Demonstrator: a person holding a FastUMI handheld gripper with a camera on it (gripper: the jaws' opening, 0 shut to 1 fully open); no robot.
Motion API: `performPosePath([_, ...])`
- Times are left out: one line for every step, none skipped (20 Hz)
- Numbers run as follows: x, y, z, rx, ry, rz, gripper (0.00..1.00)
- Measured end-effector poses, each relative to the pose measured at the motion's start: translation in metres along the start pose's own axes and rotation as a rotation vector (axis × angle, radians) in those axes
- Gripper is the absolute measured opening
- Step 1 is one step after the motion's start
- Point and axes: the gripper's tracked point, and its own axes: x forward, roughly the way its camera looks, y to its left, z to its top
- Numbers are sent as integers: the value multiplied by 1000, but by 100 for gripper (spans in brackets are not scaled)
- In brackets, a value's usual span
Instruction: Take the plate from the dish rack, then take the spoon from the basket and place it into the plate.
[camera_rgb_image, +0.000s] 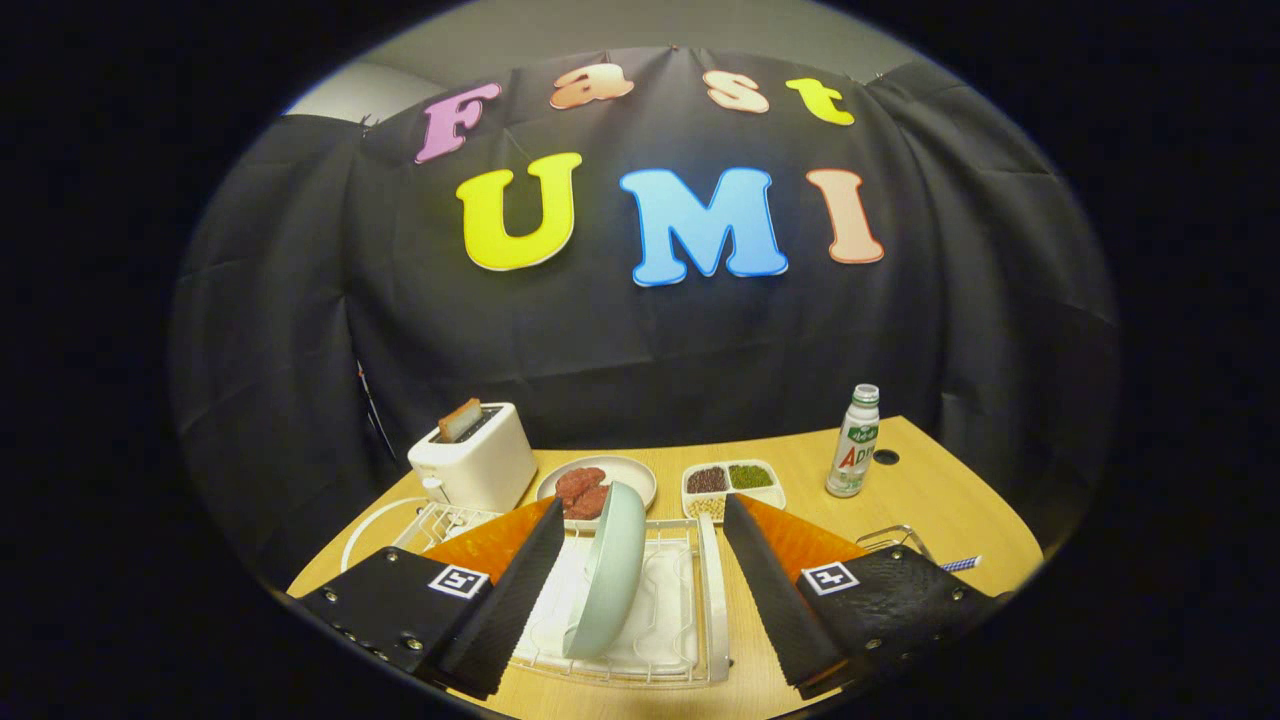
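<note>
A pale green plate (607, 570) stands on edge in the white wire dish rack (708, 600) on the wooden table. My gripper (640, 515) is open, with its two fingers spread wide on either side of the plate; the left finger (520, 590) is close beside it and the right finger (770, 590) is well apart. Neither finger touches the plate. A wire basket (897, 538) peeks out behind the right finger, with a striped handle (960, 564) sticking out of it; I cannot tell if it is the spoon.
A white toaster (475, 460) with a slice in it stands beyond the left finger. Behind the rack are a plate of meat (640, 475) and a divided tray of beans (730, 482). A small bottle (853, 442) stands at the back right.
</note>
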Motion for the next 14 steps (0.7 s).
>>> performPosePath([10, 1, -9, 5, 40, -5, 98])
performPosePath([18, 3, -20, 11, 81, -6, 98])
performPosePath([26, 6, -28, 21, 114, -1, 98])
performPosePath([33, 8, -34, 34, 142, -1, 98])
performPosePath([39, 11, -40, 47, 172, 4, 98])
performPosePath([46, 13, -48, 59, 198, 3, 96])
performPosePath([50, 16, -55, 72, 230, 4, 96])
performPosePath([56, 18, -60, 89, 258, 4, 94])
performPosePath([59, 19, -66, 103, 285, 1, 93])
performPosePath([61, 22, -71, 112, 312, 1, 85])
performPosePath([63, 24, -75, 116, 334, -1, 84])
performPosePath([64, 27, -76, 111, 345, -1, 69])
performPosePath([63, 25, -78, 97, 358, -16, 55])
performPosePath([63, 21, -77, 84, 374, -38, 40])
